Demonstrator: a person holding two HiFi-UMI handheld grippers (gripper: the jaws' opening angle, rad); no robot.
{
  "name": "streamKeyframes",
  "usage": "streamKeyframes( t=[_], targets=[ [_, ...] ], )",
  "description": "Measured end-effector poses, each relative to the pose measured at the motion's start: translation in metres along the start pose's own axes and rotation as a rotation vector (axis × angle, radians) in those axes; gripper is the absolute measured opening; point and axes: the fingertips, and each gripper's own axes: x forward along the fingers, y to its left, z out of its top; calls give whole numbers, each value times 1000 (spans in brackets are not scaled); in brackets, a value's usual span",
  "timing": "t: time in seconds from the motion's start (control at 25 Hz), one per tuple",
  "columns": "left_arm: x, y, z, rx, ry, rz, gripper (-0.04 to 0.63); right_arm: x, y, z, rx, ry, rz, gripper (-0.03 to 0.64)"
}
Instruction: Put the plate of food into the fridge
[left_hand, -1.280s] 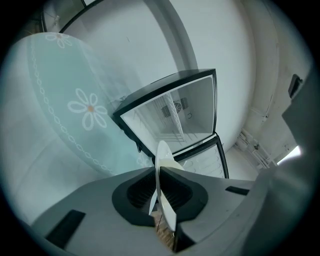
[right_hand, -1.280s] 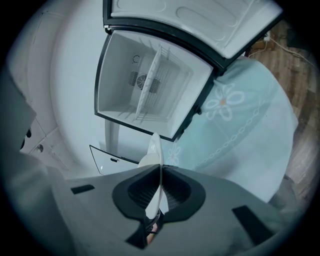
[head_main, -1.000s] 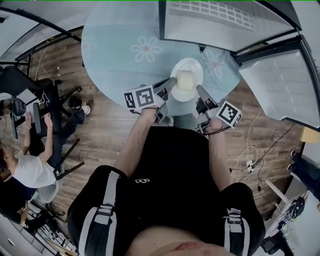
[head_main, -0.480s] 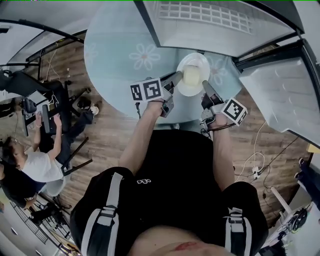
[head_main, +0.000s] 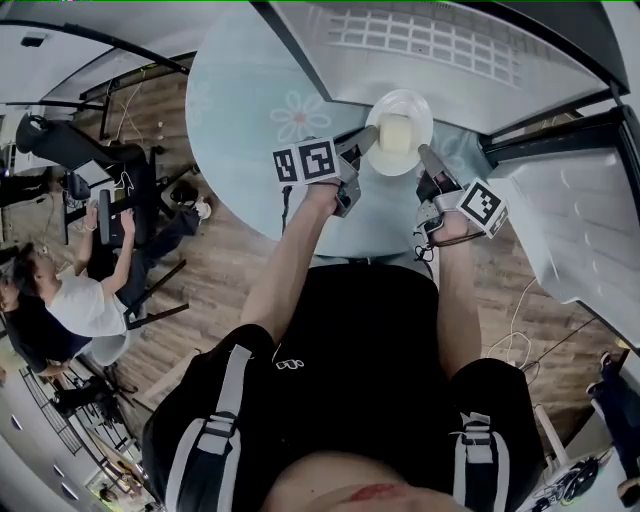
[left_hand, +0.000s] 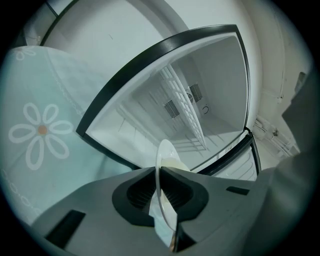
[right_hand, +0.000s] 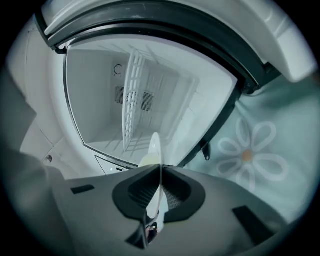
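A white plate (head_main: 399, 131) with a pale yellow block of food (head_main: 397, 136) hangs in the air at the front edge of the open fridge (head_main: 440, 50). My left gripper (head_main: 362, 150) pinches its left rim and my right gripper (head_main: 428, 158) pinches its right rim. In the left gripper view the plate (left_hand: 164, 162) stands edge-on between the pads of my left gripper (left_hand: 161, 192). The right gripper view shows the plate (right_hand: 155, 150) clamped the same way in my right gripper (right_hand: 160, 192). Behind it are the fridge's white inside and a wire shelf (right_hand: 131, 95).
The fridge door (head_main: 590, 220) stands open at the right. A pale blue round rug (head_main: 250, 130) with flower prints lies on the wooden floor below the plate. People (head_main: 75, 300) sit by desks and chairs at the far left. Cables (head_main: 520, 340) run over the floor at the right.
Both grippers have carried the plate forward, from above the rug to the edge of the fridge opening. The grip on both rims is unchanged.
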Motion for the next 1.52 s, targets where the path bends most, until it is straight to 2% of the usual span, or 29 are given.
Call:
streamKeyframes(
  t=[0.16, 0.44, 0.6, 0.8, 1.32, 1.52],
  targets=[
    [10, 5, 13, 8, -41, 37, 34, 14, -4, 13, 2, 5, 19, 15],
    [28, 23, 68, -2, -70, 83, 35, 66, 4, 43, 12, 27, 22, 15],
    [29, 27, 68, 22, -73, 110, 38, 70, 2, 42, -36, 37, 31, 15],
    [39, 51, 66, 12, -70, 132, 48, 85, -12, 44, -134, 36, -11, 17],
    [80, 65, 79, -7, -78, 147, 46, 104, -43, 73, -210, 24, -105, 34],
    [87, 70, 81, 29, -45, 190, 49, 110, -45, 84, -340, 11, -188, 51]
  ],
)
